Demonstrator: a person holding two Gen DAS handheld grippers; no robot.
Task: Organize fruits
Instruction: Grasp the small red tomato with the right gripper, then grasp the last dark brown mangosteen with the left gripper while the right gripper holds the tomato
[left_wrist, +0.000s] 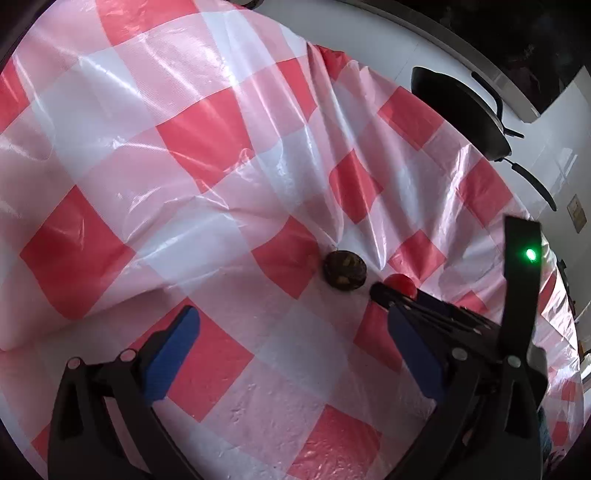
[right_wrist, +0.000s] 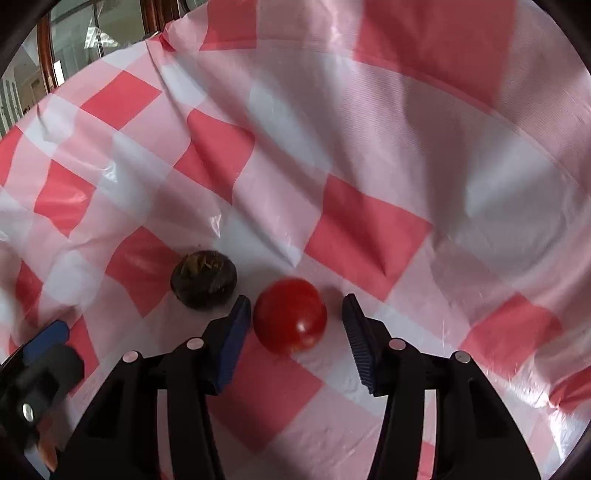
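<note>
Your red tomato is smooth, glossy and nearly round, with one small white glint low on its near face; it lies on the pink-and-white checked plastic cloth, straddling a white square and a red one. It is so close to a ball that you cannot read a clear long axis from it, and neither view shows a stem end, so which way it points stays uncertain. Just beside it, on its left in the right wrist view, sits the dark brown fruit — rounder and squatter, dull-skinned, with a yellowish-green patch of dried leaves on top, which suggests its stem end faces up and slightly away from your camera. The two fruits are near each other but apart. Your right gripper is partly open with the tomato between its blue pads: the left pad sits right against the fruit's side, possibly touching, while the right pad stands clear with a strip of cloth showing between it and the tomato — so nothing is gripped. Your left gripper is spread wide and holds nothing, only cloth between its fingers. In the left wrist view the tomato peeks out behind the right gripper's dark fingertip, and a black pan rests on the white counter beyond the cloth's edge.
</note>
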